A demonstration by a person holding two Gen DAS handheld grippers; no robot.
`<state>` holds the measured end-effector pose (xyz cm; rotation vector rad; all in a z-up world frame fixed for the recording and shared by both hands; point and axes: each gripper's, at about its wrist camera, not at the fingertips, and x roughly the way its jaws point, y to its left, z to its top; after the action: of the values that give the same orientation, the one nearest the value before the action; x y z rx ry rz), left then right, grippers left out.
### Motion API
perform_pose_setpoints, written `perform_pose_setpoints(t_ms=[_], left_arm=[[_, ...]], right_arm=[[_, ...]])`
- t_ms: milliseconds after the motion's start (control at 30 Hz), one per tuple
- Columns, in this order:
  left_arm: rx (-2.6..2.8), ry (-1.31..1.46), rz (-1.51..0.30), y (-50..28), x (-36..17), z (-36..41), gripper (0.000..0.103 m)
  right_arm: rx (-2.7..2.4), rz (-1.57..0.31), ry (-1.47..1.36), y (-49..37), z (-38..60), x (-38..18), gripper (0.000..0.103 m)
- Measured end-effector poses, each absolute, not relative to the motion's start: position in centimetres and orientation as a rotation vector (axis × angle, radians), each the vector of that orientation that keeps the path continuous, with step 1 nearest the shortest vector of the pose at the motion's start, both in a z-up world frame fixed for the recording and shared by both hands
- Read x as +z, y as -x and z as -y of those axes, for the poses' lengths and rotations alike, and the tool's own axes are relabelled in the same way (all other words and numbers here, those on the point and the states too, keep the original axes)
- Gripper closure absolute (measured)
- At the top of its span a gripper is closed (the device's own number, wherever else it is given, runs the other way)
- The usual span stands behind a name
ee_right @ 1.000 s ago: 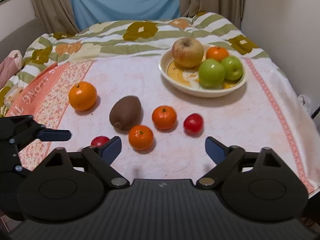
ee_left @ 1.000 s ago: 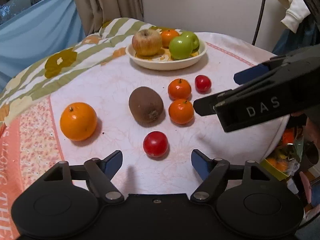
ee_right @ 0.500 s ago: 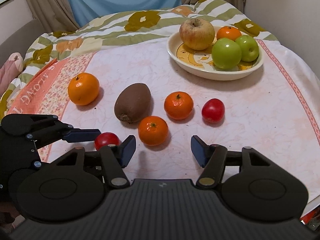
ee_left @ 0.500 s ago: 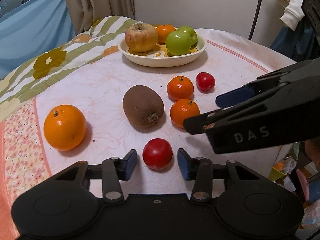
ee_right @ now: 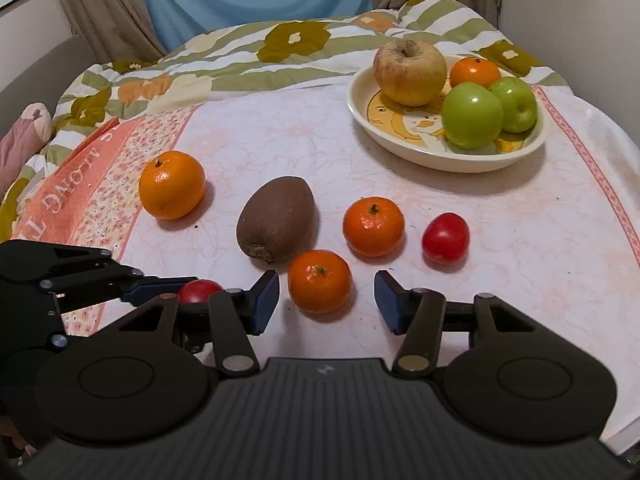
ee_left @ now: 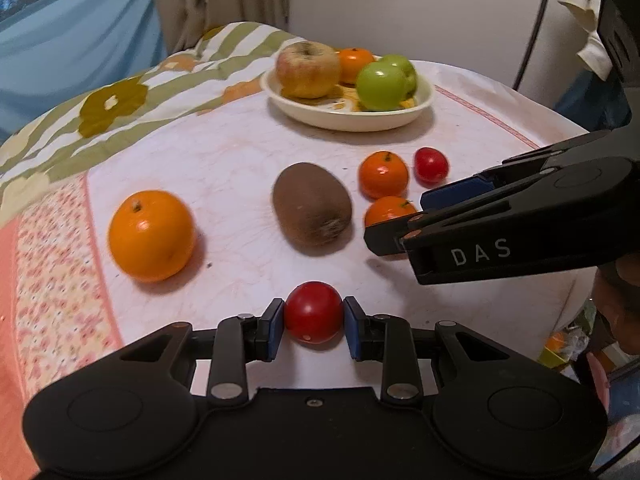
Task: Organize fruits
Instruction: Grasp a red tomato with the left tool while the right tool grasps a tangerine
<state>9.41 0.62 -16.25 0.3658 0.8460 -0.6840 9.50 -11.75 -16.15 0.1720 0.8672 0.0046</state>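
— What had changed for us in that last second?

— Our left gripper (ee_left: 314, 317) had just been closing, and its blue pads were clamped on either side of the near red tomato (ee_left: 313, 312), which was still resting on the tablecloth (ee_left: 240, 160). A second before, those jaws stood wide with the tomato lying ahead of them.

— And the right gripper (ee_right: 327, 301)?

— Its jaws had been narrowing too, but they were still apart. The nearer mandarin (ee_right: 320, 281) sat between the pads with a gap on each side, so we held nothing there yet.

— Where did that leave the sorting?

— The bowl (ee_right: 400, 152) at the far side already held the big apple (ee_right: 409, 71), two green apples and a mandarin. The orange (ee_right: 171, 184), the kiwi (ee_right: 276, 219), the other mandarin (ee_right: 373, 226) and the second tomato (ee_right: 445, 238) lay loose on the cloth. We judged one fruit secured and ready to lift, one nearly gripped, four untouched.
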Motion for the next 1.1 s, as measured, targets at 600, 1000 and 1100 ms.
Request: perform_pose_setpoints(t_ms=[600,1000,1100], left_arm=[[-0.601,-0.306,-0.854,-9.1,-14.7,-3.0,0.069],[-0.549,-0.255,-0.851,-8.7,-13.4,-4.0,0.069],[-0.545,-0.257,-0.832,-8.6,-12.5,-3.9,0.069]], right_arm=[[0.032,-0.887,-0.151,-10.0,11.6,-16.8,0.051],[0.047,-0.859,-0.11,-8.5,12.6,-14.6,0.051],[0.034,-0.849,-0.107,-8.3,13.1,-13.8,0.051]])
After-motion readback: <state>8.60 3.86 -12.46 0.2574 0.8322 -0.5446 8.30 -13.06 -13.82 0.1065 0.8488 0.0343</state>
